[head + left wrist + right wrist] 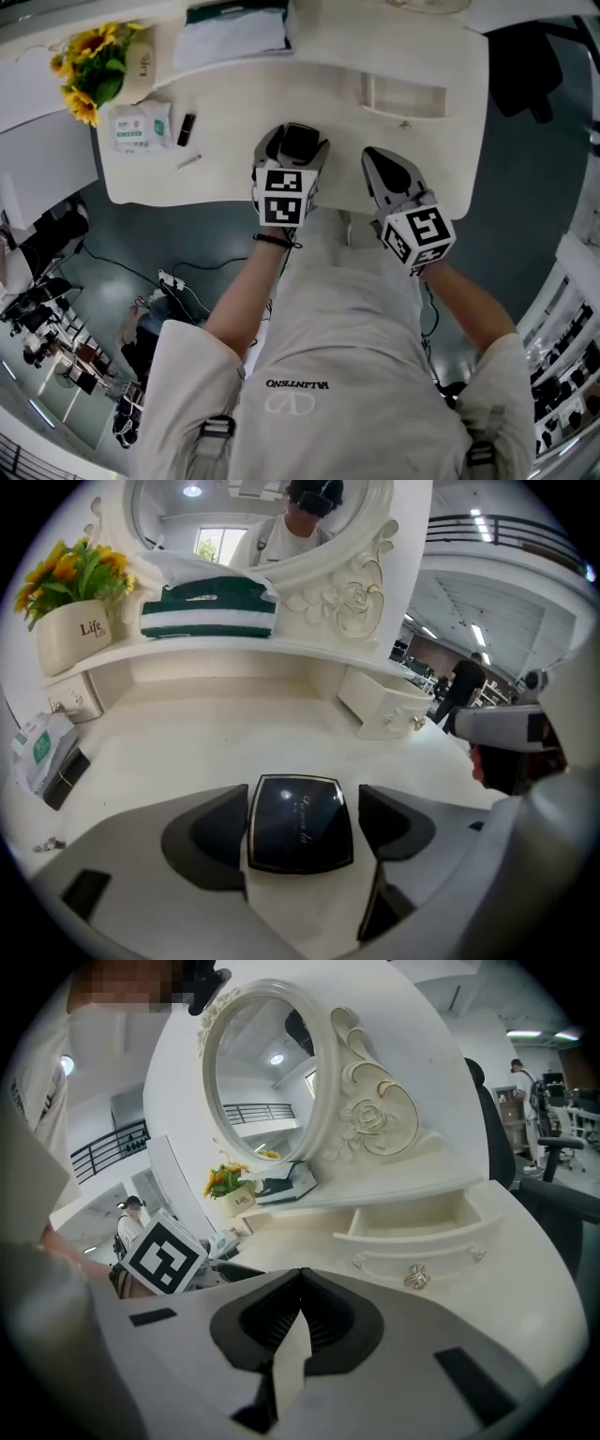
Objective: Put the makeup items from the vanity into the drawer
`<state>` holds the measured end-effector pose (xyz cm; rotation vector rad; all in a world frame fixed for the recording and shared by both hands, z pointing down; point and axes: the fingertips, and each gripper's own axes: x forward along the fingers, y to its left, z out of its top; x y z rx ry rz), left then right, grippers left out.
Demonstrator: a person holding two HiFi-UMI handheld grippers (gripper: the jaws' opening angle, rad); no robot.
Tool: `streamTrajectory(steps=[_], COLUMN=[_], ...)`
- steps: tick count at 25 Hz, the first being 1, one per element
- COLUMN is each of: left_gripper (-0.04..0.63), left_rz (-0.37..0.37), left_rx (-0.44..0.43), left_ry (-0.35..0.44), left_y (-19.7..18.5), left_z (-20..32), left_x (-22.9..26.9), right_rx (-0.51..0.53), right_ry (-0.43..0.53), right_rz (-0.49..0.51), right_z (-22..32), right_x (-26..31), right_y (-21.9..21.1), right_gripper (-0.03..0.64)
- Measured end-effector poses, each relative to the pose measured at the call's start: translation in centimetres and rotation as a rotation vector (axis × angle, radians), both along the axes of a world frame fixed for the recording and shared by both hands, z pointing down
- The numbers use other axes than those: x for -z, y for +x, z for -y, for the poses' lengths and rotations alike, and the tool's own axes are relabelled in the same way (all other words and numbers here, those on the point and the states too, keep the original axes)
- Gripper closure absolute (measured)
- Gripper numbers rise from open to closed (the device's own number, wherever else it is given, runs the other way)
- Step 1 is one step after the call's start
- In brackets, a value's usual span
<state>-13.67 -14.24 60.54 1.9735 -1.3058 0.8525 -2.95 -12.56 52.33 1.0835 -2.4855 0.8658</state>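
The task is standing at an early stage, by my reading. The left claw (pixel 298 133) is sitting low over the white vanity counter (pixel 234 141) with its jaws spread to either side of a black square compact (pixel 300 822) with a gold rim. The compact is lying flat on the counter between them. One jaw is sitting just beside its edge and a sliver of white is showing at the other, so I judge the jaws to be apart and not yet clamping. The right claw (pixel 300 1279) is hovering nearby at the counter's front edge, its jaws pressed together with nothing between them. The small drawer (pixel 412 1227) at the back right of the counter is standing pulled out. The part of its inside that is showing is looking bare, so no item appears to be stowed, though its floor is not fully visible. Well apart to the left, a small black tube-like item (pixel 187 129) is lying just beside a packet of tissues (pixel 141 127), and a slim pale stick (pixel 187 161) is lying near the front edge; what either is cannot be told. A pot of sunflowers (pixel 103 70) is standing in the back left corner. Outstanding, on this evidence: gripping and carrying the compact to the drawer, then dealing with the two small items.
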Motion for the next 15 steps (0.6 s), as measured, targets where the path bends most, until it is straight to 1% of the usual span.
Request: streamTrajectory(steps=[1,2,4,8,11,15], left_gripper=[0.233,0.258,0.259,0.264,0.264,0.264], left_rz=[0.031,0.060,0.089,0.098,0.100,0.083], left_rx=[-0.009,-0.018,-0.025,-0.023,-0.012,0.006], left_ry=[0.005,0.008,0.007,-0.009,-0.005,0.002], left_y=[-0.1,-0.1,-0.2,-0.2,-0.3,-0.4], left_z=[0.0,0.0,0.1,0.1,0.0,-0.1], left_x=[-0.1,-0.2,-0.3,-0.3,-0.2,0.0], right_rx=[-0.005,-0.010,-0.019,-0.026,-0.018,-0.015], right_ry=[-0.004,-0.008,-0.015,-0.025,-0.023,-0.024], right_rz=[0.001,0.001,0.002,0.004,0.007,0.005], right_z=[0.1,0.2,0.3,0.4,0.3,0.3], right_x=[-0.2,-0.4,-0.7,-1.1,-1.0,-1.1], right_y=[0.2,0.3,0.6,0.8,0.8,1.2], right_gripper=[0.604,0.604,0.604,0.604,0.604,0.604])
